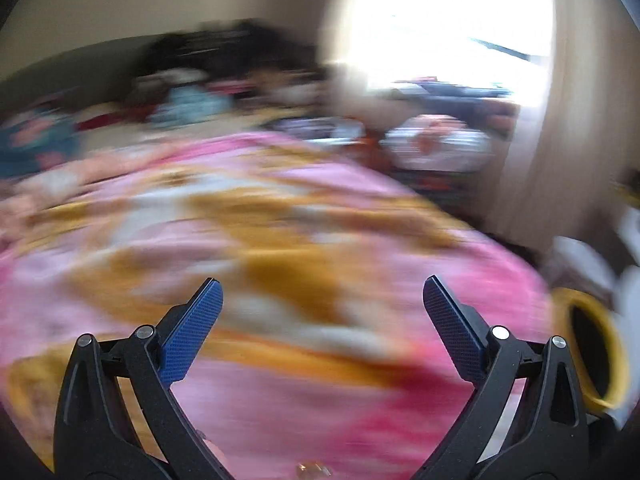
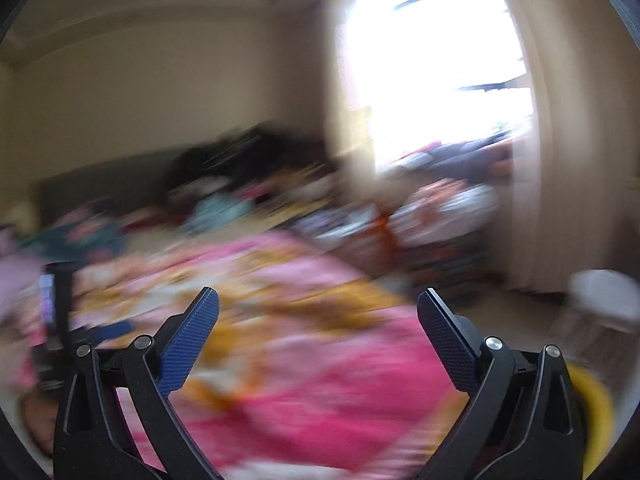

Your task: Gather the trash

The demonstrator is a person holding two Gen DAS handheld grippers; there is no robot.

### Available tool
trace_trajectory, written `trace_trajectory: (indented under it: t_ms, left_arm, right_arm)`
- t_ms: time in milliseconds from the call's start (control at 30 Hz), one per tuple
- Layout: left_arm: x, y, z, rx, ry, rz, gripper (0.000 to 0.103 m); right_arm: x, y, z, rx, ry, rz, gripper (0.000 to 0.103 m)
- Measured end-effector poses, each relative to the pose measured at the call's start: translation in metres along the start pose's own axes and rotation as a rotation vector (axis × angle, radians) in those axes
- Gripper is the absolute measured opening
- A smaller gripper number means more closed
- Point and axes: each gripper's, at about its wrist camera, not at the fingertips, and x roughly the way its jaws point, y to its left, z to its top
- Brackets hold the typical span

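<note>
Both claws, left (image 1: 320,292) and right (image 2: 318,304), gape empty above the pink blanket (image 1: 280,380).

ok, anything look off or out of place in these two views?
Both views are motion-blurred. Both grippers, left and right, are open and empty over the pink-and-yellow bedspread. A cluttered pile sits at the bed's far end; no spill or damage can be made out.

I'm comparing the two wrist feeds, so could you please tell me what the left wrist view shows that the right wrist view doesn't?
Only the left wrist view shows the dark opening of the yellow bin. Only the right wrist view shows a dark upright object, too blurred to identify. Both show open empty jaws, on the left gripper and the right gripper, plus the pink and yellow blanket and the bright window.
</note>
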Motion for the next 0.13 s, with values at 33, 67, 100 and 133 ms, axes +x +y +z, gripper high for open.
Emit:
trace_trajectory:
  t_ms: [33, 67, 100, 133]
  left_arm:
    - [0.009, 0.031, 0.001, -0.045, 0.021, 0.097, 0.092]
    - [0.02, 0.062, 0.0, -0.086, 0.054, 0.189, 0.092]
    - [0.03, 0.089, -0.003, -0.116, 0.076, 0.258, 0.092]
    - [0.038, 0.107, -0.006, -0.132, 0.09, 0.307, 0.092]
  right_arm:
    - [0.033, 0.021, 0.0, 0.008, 0.064, 0.093, 0.097]
    - [0.06, 0.039, -0.003, 0.007, 0.124, 0.153, 0.097]
    - [0.092, 0.06, -0.01, -0.011, 0.208, 0.196, 0.097]
    - [0.128, 0.083, -0.022, -0.04, 0.317, 0.235, 0.097]
